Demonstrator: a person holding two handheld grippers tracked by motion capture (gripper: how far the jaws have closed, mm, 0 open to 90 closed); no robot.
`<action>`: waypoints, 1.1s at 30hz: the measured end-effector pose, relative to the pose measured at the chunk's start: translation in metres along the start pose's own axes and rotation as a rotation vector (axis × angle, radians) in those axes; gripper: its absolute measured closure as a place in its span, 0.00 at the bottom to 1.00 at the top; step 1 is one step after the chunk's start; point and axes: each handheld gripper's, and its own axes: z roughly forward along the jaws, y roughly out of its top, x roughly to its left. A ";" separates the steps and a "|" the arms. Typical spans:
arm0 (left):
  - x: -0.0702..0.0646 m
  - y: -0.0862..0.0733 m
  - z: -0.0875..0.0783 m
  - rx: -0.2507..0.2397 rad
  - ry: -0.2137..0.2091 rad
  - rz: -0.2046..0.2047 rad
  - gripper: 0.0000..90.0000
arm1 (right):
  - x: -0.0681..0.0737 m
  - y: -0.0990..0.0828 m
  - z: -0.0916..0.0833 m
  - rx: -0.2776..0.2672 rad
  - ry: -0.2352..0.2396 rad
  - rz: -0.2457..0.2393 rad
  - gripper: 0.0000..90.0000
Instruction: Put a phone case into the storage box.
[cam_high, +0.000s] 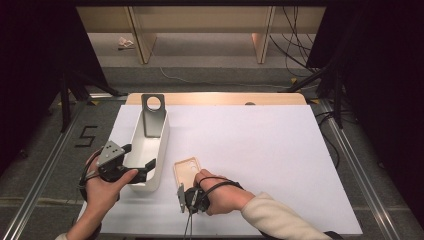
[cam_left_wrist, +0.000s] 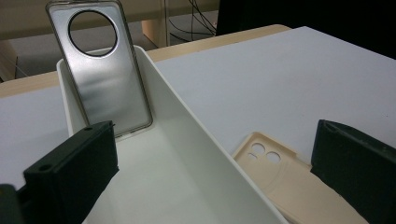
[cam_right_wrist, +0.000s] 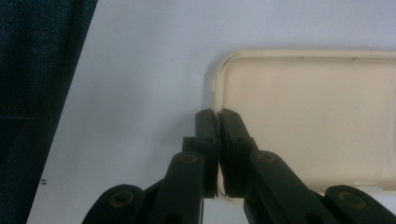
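Right gripper (cam_right_wrist: 218, 116) low, fingers clamped on beige case (cam_right_wrist: 308, 116) rim; left gripper (cam_high: 139, 161) fingers apart astride bin (cam_high: 162, 145) wall.

This looks like a lab or recording room rather than a home. Beneath the tongs lies a white sheet over a wooden surface (cam_high: 280, 98), framed by metal rails (cam_high: 356, 165) on a grey carpeted floor. Beyond the tongs, black tripod legs (cam_high: 320, 75) stand at both sides, loose cables (cam_high: 292, 45) trail across the floor, and a taped numeral (cam_high: 86, 136) marks the carpet to their left.
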 end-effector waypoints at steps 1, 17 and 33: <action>0.000 0.000 0.000 0.000 0.000 0.000 0.00 | 0.000 0.000 -0.001 -0.007 -0.006 0.000 0.98; -0.001 0.000 0.000 0.000 0.000 0.000 0.00 | 0.000 -0.020 -0.027 -0.145 -0.087 0.047 0.98; 0.000 0.000 0.000 0.001 0.007 -0.004 0.01 | 0.002 -0.050 -0.046 -0.335 -0.191 0.116 0.98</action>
